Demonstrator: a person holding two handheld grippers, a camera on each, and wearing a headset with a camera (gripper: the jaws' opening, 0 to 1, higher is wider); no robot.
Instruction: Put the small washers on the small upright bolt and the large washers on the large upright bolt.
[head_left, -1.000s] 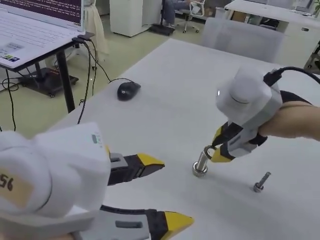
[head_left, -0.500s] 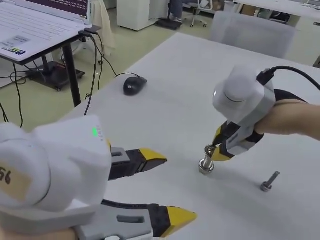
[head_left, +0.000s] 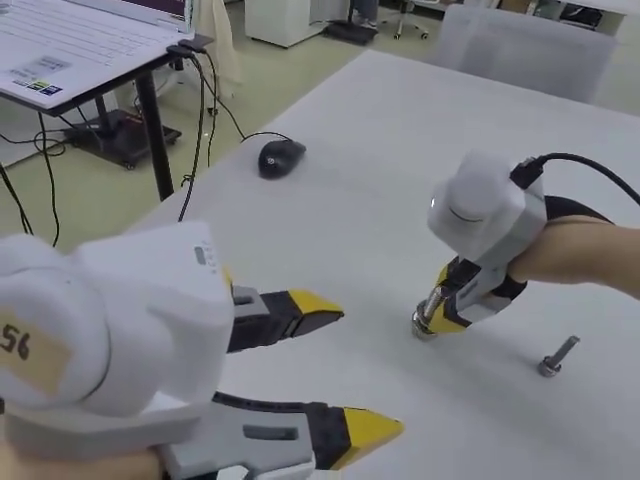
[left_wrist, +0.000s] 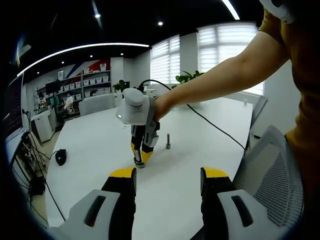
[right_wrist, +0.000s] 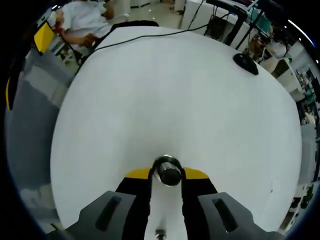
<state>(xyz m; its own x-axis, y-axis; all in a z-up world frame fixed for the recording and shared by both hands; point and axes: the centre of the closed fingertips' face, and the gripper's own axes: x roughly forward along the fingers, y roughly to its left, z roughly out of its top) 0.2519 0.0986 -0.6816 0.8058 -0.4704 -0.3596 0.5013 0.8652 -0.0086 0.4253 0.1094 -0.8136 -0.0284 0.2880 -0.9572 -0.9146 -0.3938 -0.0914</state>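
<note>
In the head view the right gripper (head_left: 440, 315) reaches in from 3 o'clock, held by a bare forearm, and stands tip-down over the large upright bolt (head_left: 425, 320) on the white table (head_left: 420, 120). In the right gripper view its yellow-tipped jaws are narrow, one at 9 o'clock and one at 3 o'clock of the bolt's top end (right_wrist: 169, 172), pressed close against it. Whether they pinch the bolt itself or a washer around it cannot be told.

The small upright bolt (head_left: 555, 358) stands apart on the table at about 4 o'clock from the large one, tilted a little in this view and free of either gripper.

The left gripper (head_left: 345, 370) fills the 8 o'clock corner of the head view, its jaws spread wide with nothing between them, aimed toward the bolts from well apart. In the left gripper view the right gripper (left_wrist: 141, 152) shows at 12 o'clock beyond those open jaws.

A computer mouse (head_left: 281, 157) lies at 11 o'clock from the large bolt, near the table edge. A laptop (head_left: 60, 50) sits on a stand beyond it.
</note>
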